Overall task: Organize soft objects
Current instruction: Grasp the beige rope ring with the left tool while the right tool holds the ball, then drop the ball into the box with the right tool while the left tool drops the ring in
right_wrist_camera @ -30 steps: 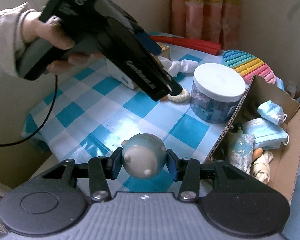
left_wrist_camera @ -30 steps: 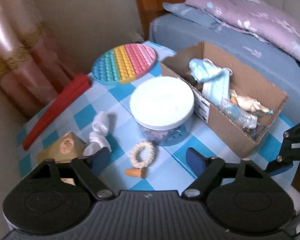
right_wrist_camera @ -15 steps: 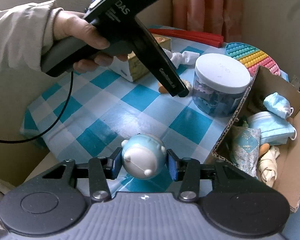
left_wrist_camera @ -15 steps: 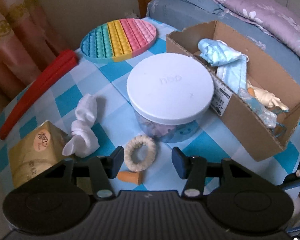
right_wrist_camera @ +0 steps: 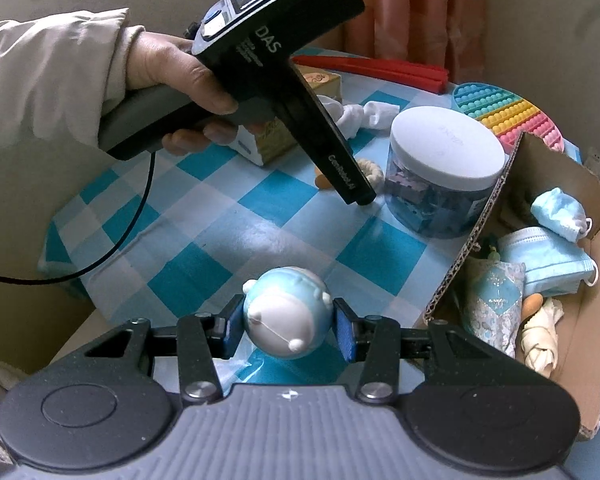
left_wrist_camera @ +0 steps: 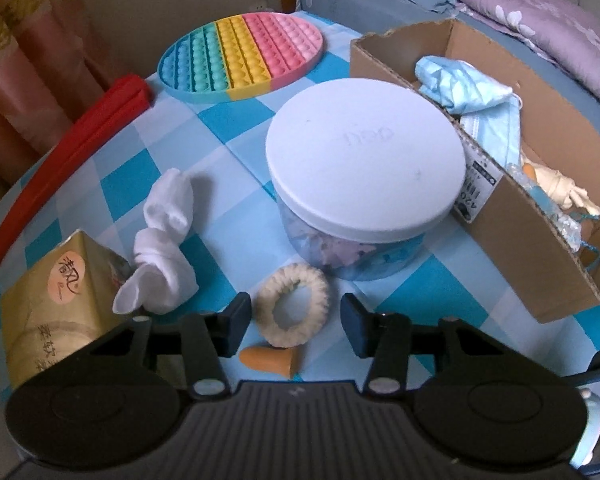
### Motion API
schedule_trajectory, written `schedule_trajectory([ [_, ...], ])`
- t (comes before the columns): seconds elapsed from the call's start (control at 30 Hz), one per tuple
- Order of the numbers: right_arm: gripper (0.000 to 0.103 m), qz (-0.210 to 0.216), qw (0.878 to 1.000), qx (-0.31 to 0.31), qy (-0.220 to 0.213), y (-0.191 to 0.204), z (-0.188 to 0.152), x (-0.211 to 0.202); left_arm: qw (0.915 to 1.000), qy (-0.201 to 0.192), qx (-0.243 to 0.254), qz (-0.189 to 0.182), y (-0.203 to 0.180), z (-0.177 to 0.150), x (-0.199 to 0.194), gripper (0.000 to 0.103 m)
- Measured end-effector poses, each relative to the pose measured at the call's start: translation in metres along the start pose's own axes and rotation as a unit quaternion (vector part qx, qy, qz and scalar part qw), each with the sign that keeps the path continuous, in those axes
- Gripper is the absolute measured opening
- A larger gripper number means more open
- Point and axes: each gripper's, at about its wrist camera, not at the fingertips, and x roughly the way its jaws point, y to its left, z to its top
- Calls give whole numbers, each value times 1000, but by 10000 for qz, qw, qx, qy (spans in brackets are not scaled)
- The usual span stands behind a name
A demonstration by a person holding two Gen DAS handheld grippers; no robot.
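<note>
The left gripper [left_wrist_camera: 296,318] is closing around one cream hair ring [left_wrist_camera: 293,306] (pads not yet touching) just before the jar [left_wrist_camera: 366,184], whose contents blur, while the right gripper [right_wrist_camera: 288,326] clamps one blue-white soft toy [right_wrist_camera: 286,312] over bare cloth beside the half-cropped box [right_wrist_camera: 572,344].
</note>
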Motion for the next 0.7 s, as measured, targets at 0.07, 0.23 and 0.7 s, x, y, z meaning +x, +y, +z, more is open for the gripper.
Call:
schedule_trajectory([
  [0.07,51,0,10000,3,-3,0,0,0,10000,-6,-11,-9,1,0,1,47],
  [0.23,51,-52,10000,13,14,0,0,0,10000,-7,-68,-63,0,0,0,35],
  [0.7,51,-312,9990,132,-278,-8,6,-24,9998,-187,-78,13,-8,-4,-33,32],
])
